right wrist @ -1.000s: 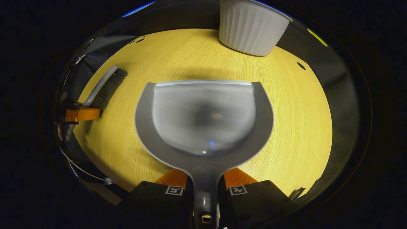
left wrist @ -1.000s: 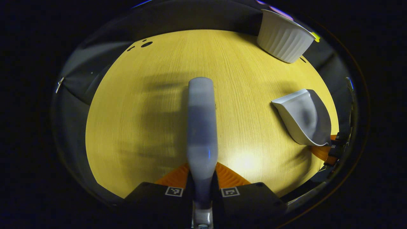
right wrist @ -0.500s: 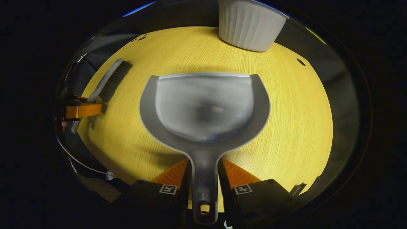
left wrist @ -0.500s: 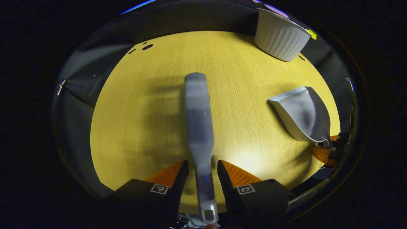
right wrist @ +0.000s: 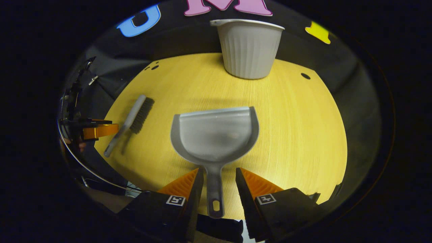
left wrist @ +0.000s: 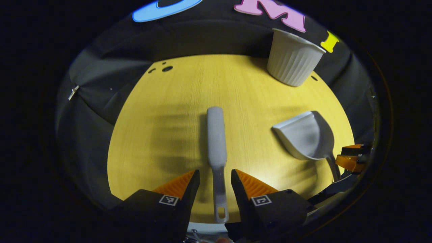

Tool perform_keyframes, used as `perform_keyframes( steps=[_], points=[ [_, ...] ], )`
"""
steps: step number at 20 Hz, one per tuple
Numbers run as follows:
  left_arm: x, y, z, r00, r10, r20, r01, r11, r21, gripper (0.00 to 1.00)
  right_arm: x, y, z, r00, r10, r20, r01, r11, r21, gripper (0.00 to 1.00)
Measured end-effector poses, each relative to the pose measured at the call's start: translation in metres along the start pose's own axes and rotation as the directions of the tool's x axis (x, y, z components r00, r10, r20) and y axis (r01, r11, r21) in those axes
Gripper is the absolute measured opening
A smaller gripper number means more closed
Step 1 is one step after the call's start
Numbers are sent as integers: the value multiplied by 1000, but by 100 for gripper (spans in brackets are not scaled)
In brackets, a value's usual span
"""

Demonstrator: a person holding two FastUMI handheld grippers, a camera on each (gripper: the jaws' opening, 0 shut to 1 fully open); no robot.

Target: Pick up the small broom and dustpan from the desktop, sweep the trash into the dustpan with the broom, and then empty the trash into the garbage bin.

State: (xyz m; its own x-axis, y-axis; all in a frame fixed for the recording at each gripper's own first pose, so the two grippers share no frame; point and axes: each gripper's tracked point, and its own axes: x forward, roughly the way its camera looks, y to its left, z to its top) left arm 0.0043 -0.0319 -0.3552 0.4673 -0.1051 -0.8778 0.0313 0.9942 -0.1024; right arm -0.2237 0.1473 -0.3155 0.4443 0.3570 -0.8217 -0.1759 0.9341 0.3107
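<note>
Straddling the slim grey handle of the small broom [left wrist: 216, 141] without touching it, the left gripper [left wrist: 215, 179] stood with its two fingers parted, a gap showing on each side of the handle. The broom lay flat on the desktop [left wrist: 162, 135], its smooth rounded back uppermost in the left gripper view and a hanging slot at the near end of the handle. The right gripper [right wrist: 219, 177] was likewise parted, its ribbed inner faces on either side of the dustpan [right wrist: 216, 135] handle and clear of it. The dustpan rested flat on the desktop, a scoop of smooth grey plastic with a straight front lip, a curved rear wall and a slotted handle; its pan looked bare, although the surface was blurred. In the right gripper view the broom lay to the left of the dustpan, well apart from it, with dark bristles along one side of its head. The garbage bin [right wrist: 248, 50], a pale tapered tub with vertical ribbing and a rolled rim, stood upright at the far edge of the desktop beyond the dustpan; its interior could not be seen. The desktop was yellow wood-grain laminate with small dark holes near its far corners.
</note>
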Motion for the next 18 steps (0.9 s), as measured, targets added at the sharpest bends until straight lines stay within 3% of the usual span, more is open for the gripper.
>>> perform_keyframes(
  steps=[3,5,8,9,13,16,18],
  points=[
    [-29,-18,46,986,-52,158,49,998,25,64,-25,-3,39,991,-6,131,12,999,-40,61],
    [-49,-34,81,959,-102,266,95,995,40,65,-46,-5,74,967,-18,256,31,999,-45,61],
    [-84,-49,124,905,-128,406,114,992,57,68,-74,-6,120,917,-24,399,43,998,-39,63],
    [-95,-54,137,886,-131,445,116,991,60,64,-84,-7,132,902,-26,431,46,998,-35,64],
    [-133,-70,174,802,-171,572,132,985,109,65,-115,-10,170,844,-38,536,62,998,-26,66],
    [-134,-67,175,792,-157,590,92,986,139,72,-129,-18,186,792,-82,605,117,993,-18,68],
    [-134,-66,176,785,-148,602,87,988,129,80,-132,-21,187,778,-107,620,148,989,-16,72]
  ],
)
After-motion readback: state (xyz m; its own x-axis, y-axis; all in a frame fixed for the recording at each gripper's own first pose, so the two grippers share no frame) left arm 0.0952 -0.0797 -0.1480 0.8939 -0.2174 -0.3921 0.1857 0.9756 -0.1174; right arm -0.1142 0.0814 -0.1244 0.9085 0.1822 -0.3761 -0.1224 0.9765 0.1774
